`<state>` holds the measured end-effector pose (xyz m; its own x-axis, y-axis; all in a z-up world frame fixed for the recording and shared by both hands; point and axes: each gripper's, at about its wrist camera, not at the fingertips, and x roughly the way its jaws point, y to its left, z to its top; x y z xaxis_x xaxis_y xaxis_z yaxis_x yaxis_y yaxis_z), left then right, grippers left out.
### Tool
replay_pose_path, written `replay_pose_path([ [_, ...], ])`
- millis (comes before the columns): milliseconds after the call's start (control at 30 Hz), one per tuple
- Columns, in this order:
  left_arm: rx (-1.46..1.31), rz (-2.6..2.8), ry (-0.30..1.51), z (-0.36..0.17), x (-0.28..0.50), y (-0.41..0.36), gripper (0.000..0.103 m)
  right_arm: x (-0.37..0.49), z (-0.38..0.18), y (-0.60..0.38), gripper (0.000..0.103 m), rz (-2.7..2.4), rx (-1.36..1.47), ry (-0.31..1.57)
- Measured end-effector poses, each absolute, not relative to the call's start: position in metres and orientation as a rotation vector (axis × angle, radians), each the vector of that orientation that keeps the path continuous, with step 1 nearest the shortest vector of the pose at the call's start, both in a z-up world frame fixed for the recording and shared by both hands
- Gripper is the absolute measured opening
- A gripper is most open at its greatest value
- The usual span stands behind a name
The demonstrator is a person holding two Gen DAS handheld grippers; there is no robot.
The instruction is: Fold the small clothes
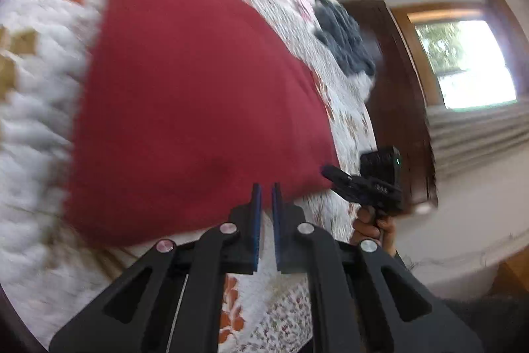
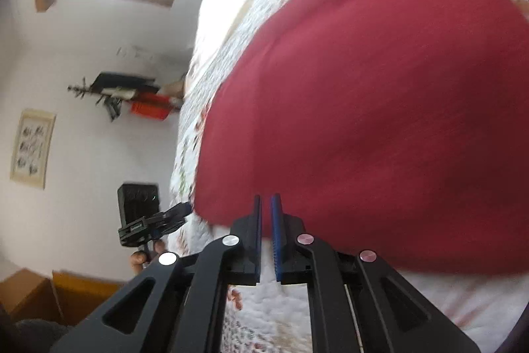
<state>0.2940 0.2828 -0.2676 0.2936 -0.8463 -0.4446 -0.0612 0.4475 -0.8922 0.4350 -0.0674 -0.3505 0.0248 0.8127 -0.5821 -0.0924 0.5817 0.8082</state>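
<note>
Left wrist view: left gripper (image 1: pixel 266 187) and right gripper (image 2: pixel 266 199) narrowly parted, seemingly empty despite blur, at near edge of red garment (image 1: pixel 198 95) on quilt (image 1: pixel 29 121). Next: close on hem, fold away.

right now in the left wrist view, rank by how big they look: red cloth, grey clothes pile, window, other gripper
1. red cloth, by far the largest
2. window
3. grey clothes pile, close to the window, so unsure
4. right gripper, smallest

Apparent size only; distances from the camera differ.
</note>
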Motion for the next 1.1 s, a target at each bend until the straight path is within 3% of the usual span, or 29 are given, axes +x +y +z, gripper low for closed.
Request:
replay_pose_path([
  [67,-0.989,-0.626,1.210,-0.285,0.300,0.270,0.008,0.429,-0.371,-0.054,0.007,0.761,0.661,1.422],
  [133,-0.964,-0.575,1.261,-0.301,0.304,0.267,0.008,0.426,-0.384,-0.058,0.000,0.721,0.691,1.440],
  [267,-0.996,-0.560,1.274,-0.313,0.299,0.276,0.006,0.418,-0.387,-0.087,0.001,0.687,0.740,1.422],
  [333,-1.025,-0.563,1.263,-0.309,0.297,0.293,0.018,0.414,-0.380,-0.115,0.003,0.650,0.762,1.397],
  [467,-1.079,-0.527,1.230,-0.302,0.289,0.338,0.024,0.420,-0.364,-0.190,0.004,0.497,0.828,1.314],
  [633,-1.145,-0.410,1.177,-0.296,0.300,0.405,0.049,0.409,-0.331,-0.232,0.007,0.344,0.790,1.226],
  [667,-1.147,-0.403,1.176,-0.295,0.305,0.408,0.051,0.404,-0.321,-0.227,0.015,0.330,0.745,1.217],
  [733,-1.154,-0.394,1.182,-0.291,0.317,0.417,0.067,0.394,-0.296,-0.203,0.029,0.306,0.571,1.201],
  [800,-1.143,-0.398,1.195,-0.286,0.332,0.418,0.075,0.377,-0.269,-0.167,0.047,0.320,0.321,1.182],
  [833,-1.140,-0.409,1.194,-0.283,0.340,0.419,0.076,0.364,-0.256,-0.131,0.051,0.344,0.165,1.155],
  [900,-1.135,-0.437,1.198,-0.278,0.352,0.420,0.080,0.338,-0.243,-0.078,0.068,0.393,-0.061,1.103],
  [1000,-1.123,-0.453,1.228,-0.280,0.376,0.412,0.083,0.283,-0.241,0.022,0.081,0.480,-0.364,0.983],
  [1100,-1.106,-0.445,1.271,-0.292,0.393,0.410,0.083,0.246,-0.258,0.115,0.082,0.593,-0.609,0.867],
])
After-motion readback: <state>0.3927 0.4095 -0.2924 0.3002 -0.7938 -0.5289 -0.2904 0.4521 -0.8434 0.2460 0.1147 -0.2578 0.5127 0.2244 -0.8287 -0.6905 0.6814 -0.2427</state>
